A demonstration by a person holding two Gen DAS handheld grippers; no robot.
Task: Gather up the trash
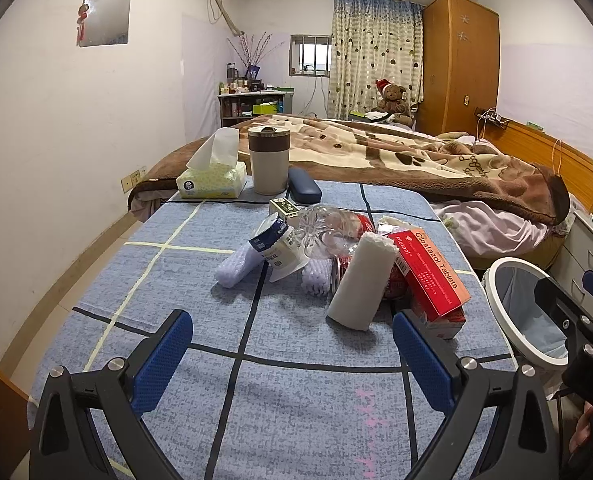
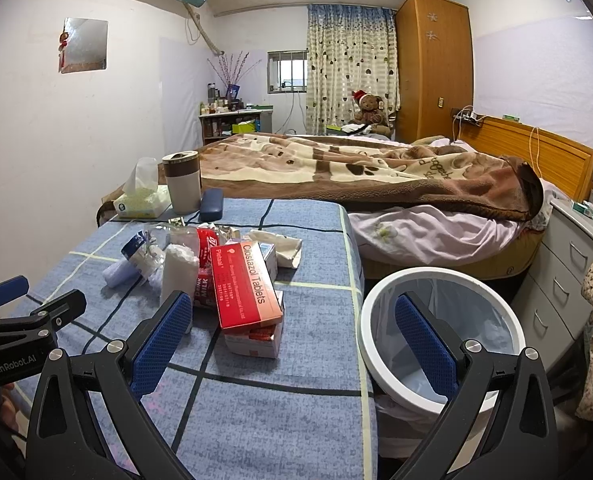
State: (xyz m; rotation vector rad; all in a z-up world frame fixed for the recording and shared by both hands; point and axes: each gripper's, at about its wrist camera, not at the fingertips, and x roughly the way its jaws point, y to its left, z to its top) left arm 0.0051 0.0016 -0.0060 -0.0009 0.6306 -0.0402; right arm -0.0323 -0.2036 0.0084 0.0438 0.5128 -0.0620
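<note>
1. Across the blue checked tablecloth [image 1: 296, 380] a heap of trash lies mid-table, with the white-rimmed bin [image 2: 376, 320] just beside the table's right edge.
2. Both tools hang above the cloth: the left gripper [image 1: 292, 344] is spread wide and empty, touching nothing, and the right gripper [image 2: 294, 328] is likewise splayed and holds nothing.
3. Nearest the left gripper stands a white paper roll [image 1: 362, 280], leaning on a red Cilostazol Tablets box [image 1: 432, 270].
4. Behind them lie a crushed clear bottle [image 1: 324, 232] and a red can [image 2: 207, 248].

Open left gripper [image 1: 292, 338] hovers before white foam roll [image 1: 362, 282] on table [image 1: 296, 400].
</note>
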